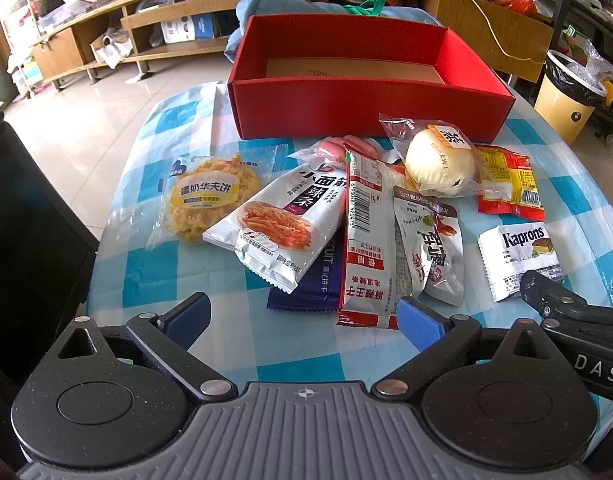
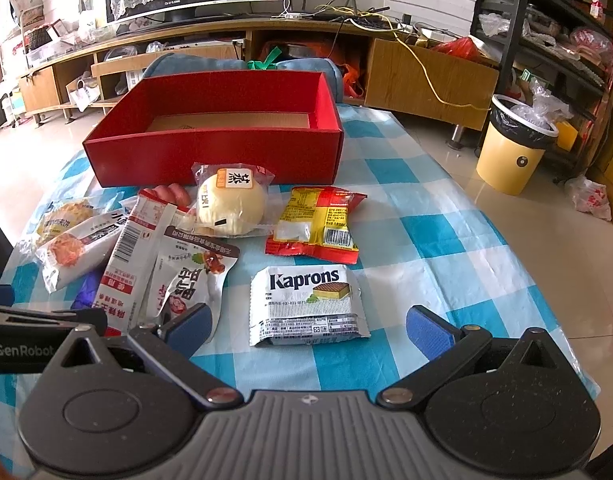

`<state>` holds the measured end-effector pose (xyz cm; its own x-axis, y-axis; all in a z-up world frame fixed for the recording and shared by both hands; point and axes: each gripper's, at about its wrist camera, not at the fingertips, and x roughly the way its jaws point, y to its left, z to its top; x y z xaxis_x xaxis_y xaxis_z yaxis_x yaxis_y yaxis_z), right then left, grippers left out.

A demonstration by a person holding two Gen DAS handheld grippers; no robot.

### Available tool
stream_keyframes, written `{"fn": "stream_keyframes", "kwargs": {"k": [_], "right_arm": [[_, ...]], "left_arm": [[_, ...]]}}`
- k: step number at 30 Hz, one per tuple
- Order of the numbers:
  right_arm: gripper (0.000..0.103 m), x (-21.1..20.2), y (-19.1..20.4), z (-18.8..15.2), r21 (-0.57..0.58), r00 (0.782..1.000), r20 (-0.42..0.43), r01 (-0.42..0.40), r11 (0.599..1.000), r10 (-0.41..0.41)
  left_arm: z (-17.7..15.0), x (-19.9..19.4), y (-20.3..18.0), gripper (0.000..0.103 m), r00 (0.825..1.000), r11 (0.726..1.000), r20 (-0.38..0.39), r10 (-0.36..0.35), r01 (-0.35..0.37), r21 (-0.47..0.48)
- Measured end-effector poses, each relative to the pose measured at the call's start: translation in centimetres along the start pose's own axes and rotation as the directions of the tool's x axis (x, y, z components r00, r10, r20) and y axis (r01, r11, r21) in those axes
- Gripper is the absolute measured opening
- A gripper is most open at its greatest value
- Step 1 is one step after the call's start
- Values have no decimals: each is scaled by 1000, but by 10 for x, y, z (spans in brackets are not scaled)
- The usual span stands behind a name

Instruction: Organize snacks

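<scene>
Across the left wrist view, the left gripper [image 1: 302,318] gapes empty below the snack packets [image 1: 362,232], the empty red cardboard box [image 1: 346,112] at upper centre; lower centre in the right wrist view, the right gripper [image 2: 308,326], wide open and empty, frames the white Kaprons wafer packet [image 2: 306,306], so no packing has apparently begun and the next move calls for closing on it.

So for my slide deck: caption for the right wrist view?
Open right gripper facing a Kaprons wafer pack, red box empty behind.

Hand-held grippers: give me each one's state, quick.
Left hand-held gripper: open, holding nothing.
Right hand-held gripper: open, holding nothing.
</scene>
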<state>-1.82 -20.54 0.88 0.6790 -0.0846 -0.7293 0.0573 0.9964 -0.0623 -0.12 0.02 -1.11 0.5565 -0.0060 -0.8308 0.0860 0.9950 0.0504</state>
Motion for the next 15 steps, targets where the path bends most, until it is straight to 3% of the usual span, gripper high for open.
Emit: {"fn": "stream_keyframes", "kwargs": {"k": [15], "right_arm": [[99, 1, 1, -1, -3, 1000, -11, -2, 1000, 2]], "left_arm": [[-1, 1, 0, 100, 1000, 1000, -8, 2, -2, 2]]}}
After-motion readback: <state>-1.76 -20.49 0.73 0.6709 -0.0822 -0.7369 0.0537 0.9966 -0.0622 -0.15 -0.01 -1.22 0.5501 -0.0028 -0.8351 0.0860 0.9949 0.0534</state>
